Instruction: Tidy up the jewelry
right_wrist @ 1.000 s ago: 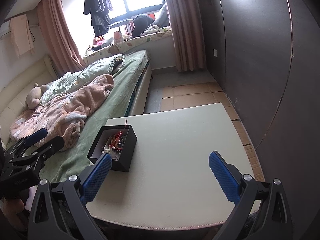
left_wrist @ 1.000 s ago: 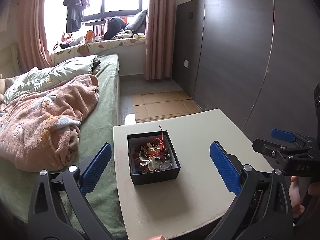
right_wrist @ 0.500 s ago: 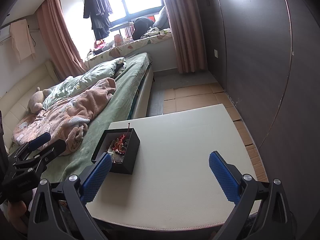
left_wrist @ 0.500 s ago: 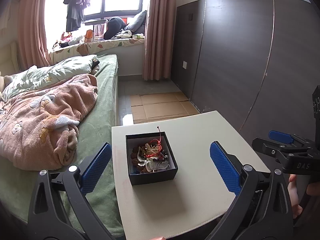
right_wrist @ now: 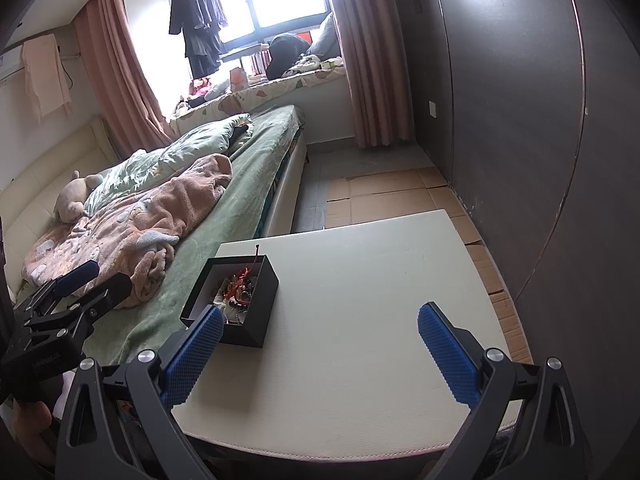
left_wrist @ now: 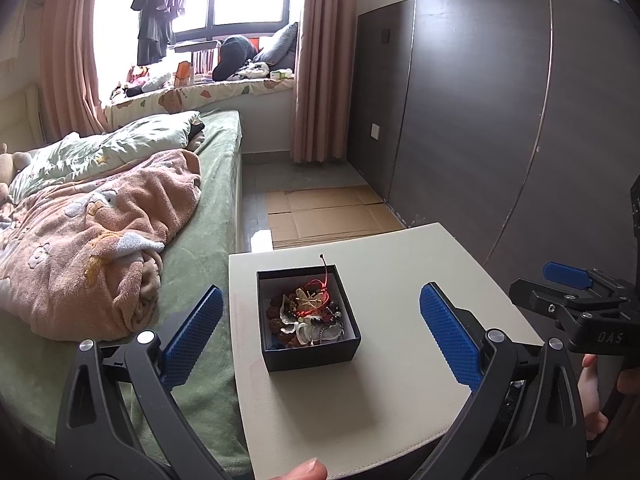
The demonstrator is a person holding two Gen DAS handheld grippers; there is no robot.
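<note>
So I've got both grippers held over the table (left_wrist: 400, 280), and neither one is touching anything. My left gripper (left_wrist: 320, 336) has its blue pads spread wide, and the box (left_wrist: 312, 350) sits right between them in that view – open top, black, near the table's left edge beside the bed (left_wrist: 208, 208). The jewelry (left_wrist: 306, 312) is all piled inside it: a tangle of dark beads, pale shell-like bits and a red cord (left_wrist: 322, 280) whose end pokes up over the far wall. Can't make out single pieces beyond that.

My right gripper (right_wrist: 320, 352) is spread wide too, over the bare middle of the table, with the box just off its left pad (right_wrist: 192, 354) – whether they touch I can't tell. A pink blanket (right_wrist: 132, 224) is heaped on the bed
</note>
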